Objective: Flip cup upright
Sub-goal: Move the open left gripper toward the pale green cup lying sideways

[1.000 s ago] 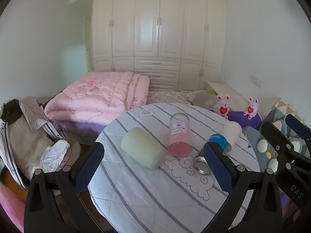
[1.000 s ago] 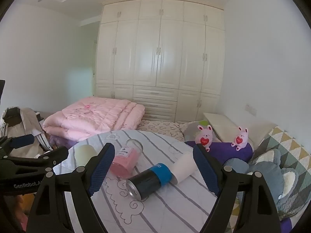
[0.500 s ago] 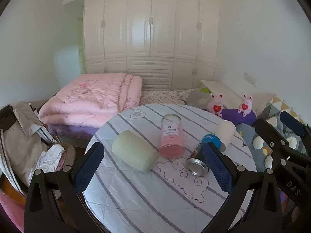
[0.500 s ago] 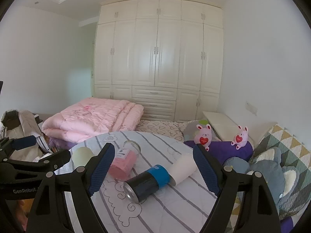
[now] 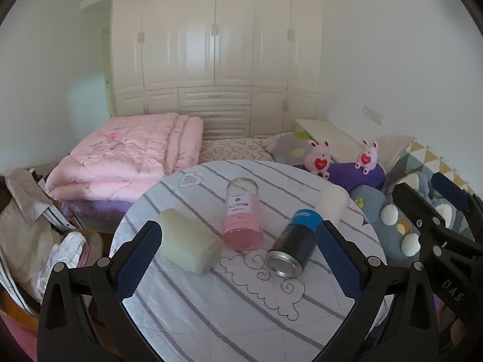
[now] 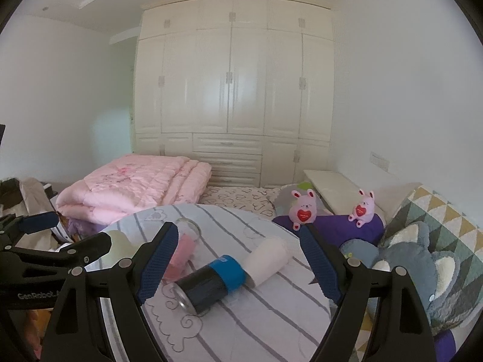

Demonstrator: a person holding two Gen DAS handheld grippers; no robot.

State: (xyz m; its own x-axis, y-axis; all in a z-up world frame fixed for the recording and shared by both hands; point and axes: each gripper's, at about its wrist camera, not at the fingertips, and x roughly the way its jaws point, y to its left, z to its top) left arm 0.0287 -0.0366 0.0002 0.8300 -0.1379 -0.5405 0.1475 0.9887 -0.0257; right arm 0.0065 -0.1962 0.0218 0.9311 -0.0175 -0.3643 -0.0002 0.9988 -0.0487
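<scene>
Both held wide apart and empty, left gripper [image 5: 237, 242] and right gripper [image 6: 237, 259], above the worktop [image 5: 241, 316] for reaching toppled pale-green cup [image 5: 187, 244], paper cup [image 6: 267, 258].

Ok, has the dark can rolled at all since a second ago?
No. The dark can still lies with its silver end at the same cloud print, blue end beside the white cup; only the camera view has shifted.

The left gripper [image 5: 238, 253] and right gripper [image 6: 235, 259] hang side by side, each with its 2 blue-padded jaws spread wide, gripping nothing.
</scene>
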